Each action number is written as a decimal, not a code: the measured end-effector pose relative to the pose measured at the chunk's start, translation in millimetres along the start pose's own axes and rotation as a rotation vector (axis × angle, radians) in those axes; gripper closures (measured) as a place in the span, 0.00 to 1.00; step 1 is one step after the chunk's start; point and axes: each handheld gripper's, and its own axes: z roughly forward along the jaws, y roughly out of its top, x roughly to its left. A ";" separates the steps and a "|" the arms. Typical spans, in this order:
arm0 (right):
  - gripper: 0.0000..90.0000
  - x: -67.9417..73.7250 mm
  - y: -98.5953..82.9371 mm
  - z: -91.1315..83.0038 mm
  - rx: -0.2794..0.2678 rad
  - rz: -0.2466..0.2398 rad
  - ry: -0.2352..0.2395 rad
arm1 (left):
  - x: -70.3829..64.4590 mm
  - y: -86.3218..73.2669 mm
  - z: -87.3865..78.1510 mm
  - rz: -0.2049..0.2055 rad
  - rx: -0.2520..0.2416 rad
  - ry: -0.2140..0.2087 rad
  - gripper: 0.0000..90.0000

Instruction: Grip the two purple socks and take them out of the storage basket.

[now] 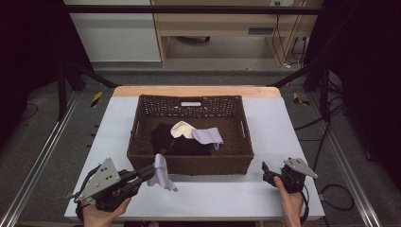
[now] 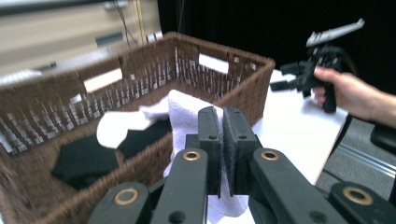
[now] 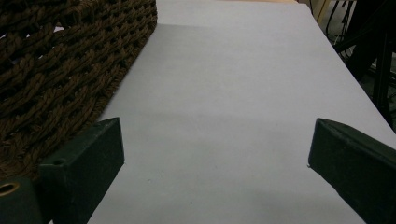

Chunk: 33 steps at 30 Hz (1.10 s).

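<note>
A brown wicker basket (image 1: 142,135) stands mid-table and holds a black cloth (image 1: 163,137), a cream cloth (image 1: 182,128) and a lavender cloth (image 1: 208,136). My left gripper (image 1: 153,169) is shut on another lavender cloth (image 1: 161,174), which hangs just outside the basket's near wall, at its left end. In the left gripper view that lavender cloth (image 2: 184,116) is pinched between the closed jaws of the left gripper (image 2: 222,116), in front of the basket (image 2: 233,88). My right gripper (image 1: 265,169) stands open over the bare table (image 3: 233,93), right of the basket (image 3: 56,70).
The table (image 1: 265,127) is white with a wooden far edge. Black frame bars and cables stand around it on the floor. In the left gripper view the other hand (image 2: 345,91) holds the right gripper (image 2: 280,77) beyond the basket's corner.
</note>
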 end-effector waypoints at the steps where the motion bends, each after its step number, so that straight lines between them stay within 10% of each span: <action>1: 0.04 0.0 0.0 -0.1 0.000 0.001 0.000 | 0.2 -3.7 3.0 -0.008 0.016 -0.002 0.96; 26: 0.04 0.2 -0.2 -0.4 -0.004 0.001 0.000 | 16.5 -84.8 70.2 -0.079 0.379 0.003 0.94; 33: 0.04 0.1 -0.3 -0.3 -0.003 0.004 0.004 | 19.4 -85.4 69.7 -0.078 0.368 0.036 0.83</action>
